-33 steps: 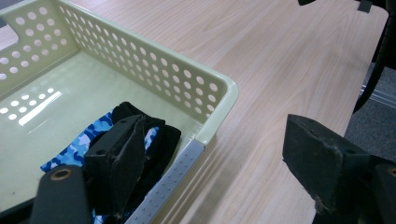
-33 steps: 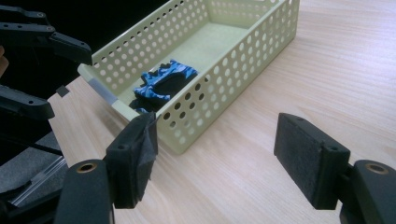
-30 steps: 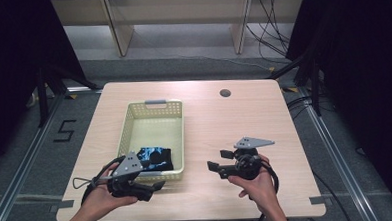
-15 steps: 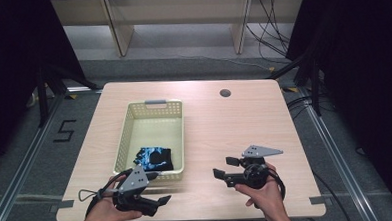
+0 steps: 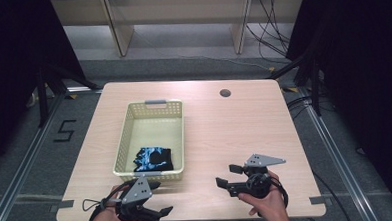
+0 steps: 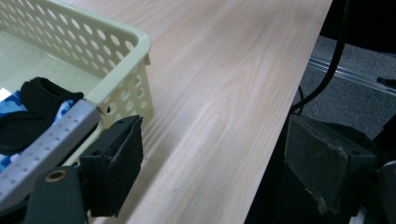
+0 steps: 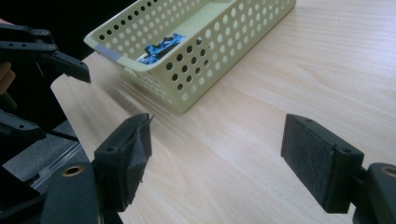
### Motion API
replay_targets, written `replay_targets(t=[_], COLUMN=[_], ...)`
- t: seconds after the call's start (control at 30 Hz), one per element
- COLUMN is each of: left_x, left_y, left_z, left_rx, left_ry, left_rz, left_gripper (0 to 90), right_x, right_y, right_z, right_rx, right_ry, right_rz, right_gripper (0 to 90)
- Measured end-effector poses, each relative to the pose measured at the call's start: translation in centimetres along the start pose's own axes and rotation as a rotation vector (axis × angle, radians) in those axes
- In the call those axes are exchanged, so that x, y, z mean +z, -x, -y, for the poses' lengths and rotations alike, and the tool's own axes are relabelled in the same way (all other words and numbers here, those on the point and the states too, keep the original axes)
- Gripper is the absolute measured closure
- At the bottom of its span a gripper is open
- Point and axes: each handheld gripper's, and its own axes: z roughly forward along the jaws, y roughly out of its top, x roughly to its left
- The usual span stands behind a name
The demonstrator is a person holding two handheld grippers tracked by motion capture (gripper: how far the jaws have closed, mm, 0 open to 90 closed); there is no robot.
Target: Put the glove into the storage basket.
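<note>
A pale yellow perforated basket (image 5: 176, 136) stands left of the table's middle, with a blue and black cloth (image 5: 153, 159) lying in its near end. My left gripper (image 5: 160, 197) is open at the table's near edge, just in front of the basket's near wall, with nothing between its jaws. In the left gripper view the basket's corner (image 6: 126, 42) and the cloth (image 6: 32, 102) sit at the left. My right gripper (image 5: 227, 174) is open and holds nothing, over bare wood to the right of the basket (image 7: 224, 60). Its view also shows the cloth (image 7: 161, 46).
The light wooden table (image 5: 235, 129) has a round cable hole (image 5: 225, 93) near its far edge. Dark floor, metal rails and cables surround it, and shelving stands beyond the far edge. In the right gripper view the left gripper (image 7: 46, 51) shows at the far left.
Both grippers have drawn back toward the table's near edge. The left one has come away from the basket's near end. The cloth stays in the basket.
</note>
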Motion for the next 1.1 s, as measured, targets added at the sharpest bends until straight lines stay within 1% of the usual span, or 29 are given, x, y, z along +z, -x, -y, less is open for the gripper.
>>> replay_targets(t=[0.07,0.1,0.13,0.17,0.2,0.23,0.27,0.3,0.33,0.37,0.47,0.5,0.53,0.57,0.6,0.63,0.67,0.7,0.73,0.8,0.83,0.87,0.9,0.93,0.97,1.0,1.03,1.07,1.1], left_x=[0.2,0.3,0.4,0.5,0.6,0.7,0.8,0.9,1.0,1.1,1.4,1.5,1.6,1.6,1.6,1.7,1.6,1.7,1.7,1.7,1.7,1.7,1.8,1.7,1.8,1.9,1.8,2.0,2.0], left_y=[0.0,0.2,0.2,0.3,0.4,0.4,0.4,0.6,0.4,0.5,0.7,0.7,0.7,0.6,0.6,0.6,0.6,0.7,0.6,0.7,0.8,0.8,0.8,0.7,0.9,0.9,0.7,1.0,1.0], left_z=[0.3,0.5,0.6,0.7,0.9,1.1,1.2,1.4,1.6,1.8,2.4,2.6,2.7,2.8,2.9,3.0,3.1,3.2,3.2,3.5,3.6,3.7,3.8,3.8,4.0,4.1,4.2,4.3,4.4], left_rx=[0.001,-0.021,-0.010,-0.007,-0.025,-0.025,-0.008,-0.030,0.002,-0.018,-0.031,-0.024,-0.021,0.008,-0.008,-0.016,-0.002,-0.017,0.003,0.002,0.000,-0.007,-0.014,0.014,-0.012,-0.012,0.027,-0.003,0.013], left_ry=[-0.005,-0.007,-0.010,-0.003,-0.008,-0.016,-0.011,-0.018,-0.026,-0.036,-0.048,-0.051,-0.052,-0.053,-0.062,-0.058,-0.069,-0.058,-0.063,-0.071,-0.068,-0.071,-0.068,-0.074,-0.080,-0.084,-0.113,-0.096,-0.112], left_rz=[-0.001,0.007,0.007,0.011,0.014,0.017,0.018,0.019,0.021,0.018,0.034,0.025,0.027,0.024,0.014,0.015,0.017,0.016,0.017,0.022,0.023,0.026,0.027,0.025,0.025,0.028,0.024,0.012,0.010], left_gripper=[17.8,17.6,17.2,17.0,17.0,17.0,16.8,16.6,16.5,16.5,16.4,16.4,16.4,16.4,16.3,16.2,16.2,16.2,16.2,16.0,15.9,15.9,15.8,15.8,15.8,15.8,15.8,15.8,15.7], right_x=[0.1,-0.1,-0.1,-0.2,-0.2,-0.4,-0.4,-0.5,-0.6,-0.6,-0.9,-0.9,-1.0,-1.2,-1.2,-1.2,-1.3,-1.4,-1.4,-1.5,-1.6,-1.6,-1.8,-1.8,-1.7,-1.8,-1.9,-1.8,-1.9], right_y=[0.0,-0.1,-0.2,-0.1,0.1,0.1,-0.1,0.2,-0.1,0.2,-0.1,0.2,0.2,-0.1,0.1,0.2,0.1,0.0,-0.3,-0.1,-0.5,-0.3,-0.5,-0.4,-0.5,-0.4,-0.3,-0.3,-0.5], right_z=[0.2,0.3,0.5,0.5,0.6,0.7,0.9,1.0,1.2,1.3,1.7,1.9,1.9,2.1,2.2,2.4,2.6,2.7,2.9,3.3,3.4,3.6,3.7,3.9,4.1,4.4,4.6,4.9,5.1], right_rx=[-0.008,0.012,0.021,0.009,-0.008,-0.001,0.033,0.001,0.047,0.007,0.043,0.005,-0.007,0.043,0.002,-0.002,-0.004,-0.003,0.027,-0.018,0.027,-0.022,0.010,-0.019,0.005,-0.014,-0.016,-0.013,0.018], right_ry=[0.008,-0.003,-0.007,-0.004,-0.002,-0.011,-0.004,0.002,-0.004,0.003,-0.011,0.000,-0.002,-0.019,-0.008,-0.010,-0.014,-0.023,-0.018,-0.035,-0.046,-0.044,-0.067,-0.060,-0.064,-0.067,-0.072,-0.069,-0.082], right_rz=[0.001,-0.007,-0.008,-0.005,-0.018,-0.006,-0.006,-0.003,-0.007,-0.002,-0.003,0.007,0.000,0.009,0.015,0.012,0.021,0.025,0.008,0.027,0.021,0.027,0.038,0.041,0.040,0.039,0.042,0.037,0.035], right_gripper=[24.2,24.0,23.7,23.4,23.2,22.9,22.5,21.9,21.7,21.3,20.8,20.8,20.7,20.6,20.5,20.3,20.1,19.9,19.8,19.7,19.6,19.5,19.5,19.3,19.2,19.3,19.2,19.2,19.1])
